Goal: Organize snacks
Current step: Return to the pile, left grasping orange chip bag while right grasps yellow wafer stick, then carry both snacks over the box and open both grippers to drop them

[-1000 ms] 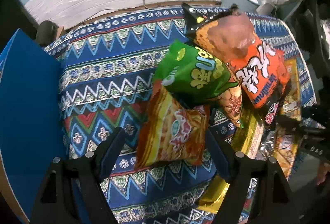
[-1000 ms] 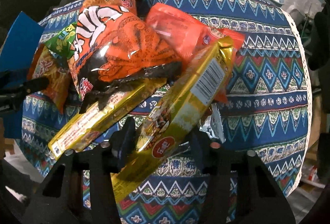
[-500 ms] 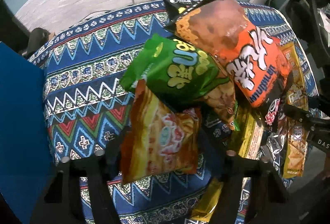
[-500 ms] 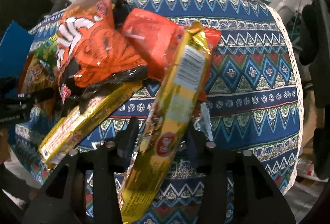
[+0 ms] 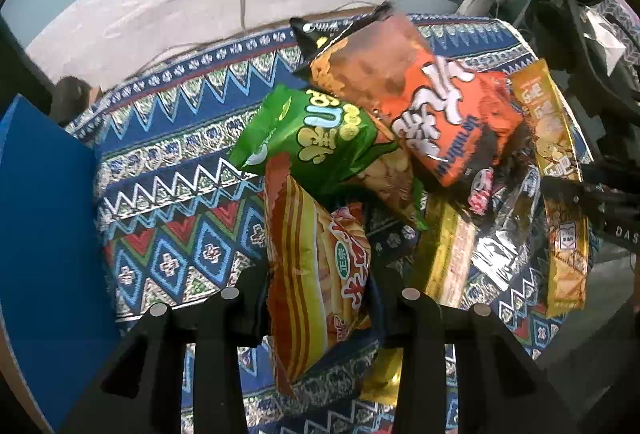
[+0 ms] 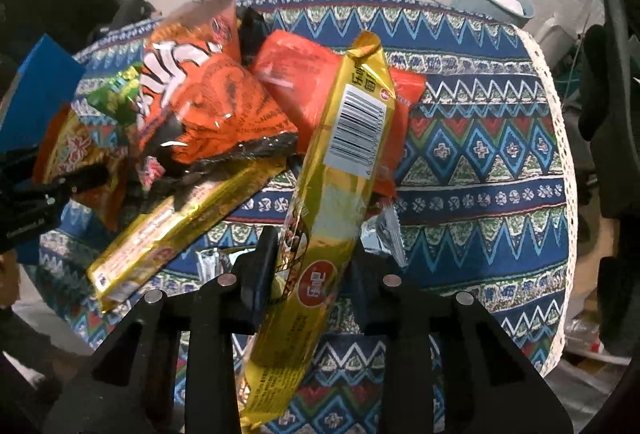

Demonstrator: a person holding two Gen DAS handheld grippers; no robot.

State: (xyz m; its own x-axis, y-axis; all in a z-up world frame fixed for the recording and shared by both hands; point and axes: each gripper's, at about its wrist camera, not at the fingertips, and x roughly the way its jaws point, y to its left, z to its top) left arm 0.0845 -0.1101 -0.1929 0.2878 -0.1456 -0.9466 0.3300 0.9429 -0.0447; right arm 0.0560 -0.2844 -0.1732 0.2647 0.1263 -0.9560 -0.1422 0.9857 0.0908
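Both tongs clamped on snacks, lifted higher than a second ago.

Left tongs (image 5: 320, 298) shut on the striped orange-yellow chip bag (image 5: 316, 274), now raised upright off the patterned table (image 5: 168, 202), lower edge clear of the cloth, green bag (image 5: 320, 138) just behind. Right tongs (image 6: 312, 270) pinching the long gold biscuit pack (image 6: 340, 170), swung from slanted to nearly upright, barcode end tipped over the red pouch (image 6: 300, 78); second gold pack (image 6: 180, 226) flat beside the orange bag (image 6: 208, 90).
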